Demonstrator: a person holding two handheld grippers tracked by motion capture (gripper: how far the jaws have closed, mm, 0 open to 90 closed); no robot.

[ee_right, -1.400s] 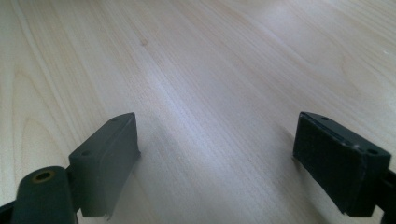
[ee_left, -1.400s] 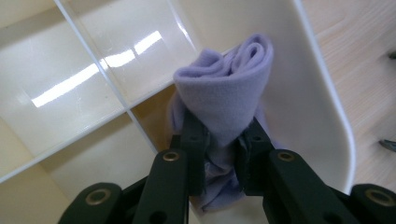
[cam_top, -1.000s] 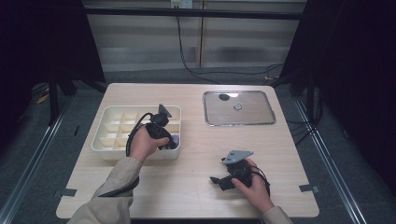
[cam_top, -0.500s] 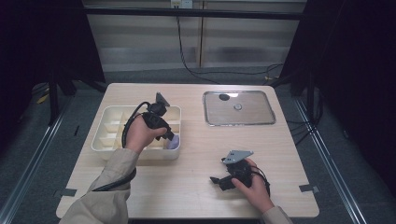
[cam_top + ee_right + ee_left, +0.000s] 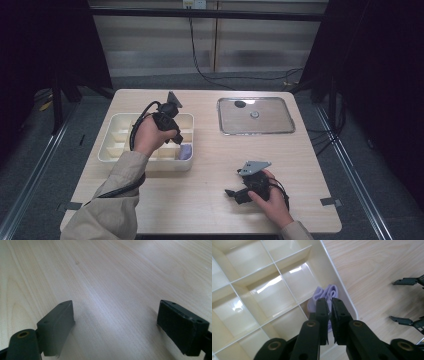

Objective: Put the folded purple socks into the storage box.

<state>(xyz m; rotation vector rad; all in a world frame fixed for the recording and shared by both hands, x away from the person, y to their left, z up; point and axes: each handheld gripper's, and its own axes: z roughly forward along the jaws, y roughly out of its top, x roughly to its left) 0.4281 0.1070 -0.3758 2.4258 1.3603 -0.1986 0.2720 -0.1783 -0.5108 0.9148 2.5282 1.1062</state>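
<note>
I read the table (image 5: 200,200) as pale wood-grain laminate, smooth with a low sheen. The organiser (image 5: 337,282) is glossy cream plastic. The cloth (image 5: 329,292) in its near right cell is soft, matt lilac fabric. The far tray (image 5: 272,127) is polished, reflective metal. I see matt black pads (image 5: 57,325).

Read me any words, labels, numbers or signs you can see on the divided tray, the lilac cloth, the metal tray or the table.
None: no readable text anywhere.
Divided tray: plain.
Lilac cloth: plain.
Metal tray: no marking readable.
Table: bare wood grain.
</note>
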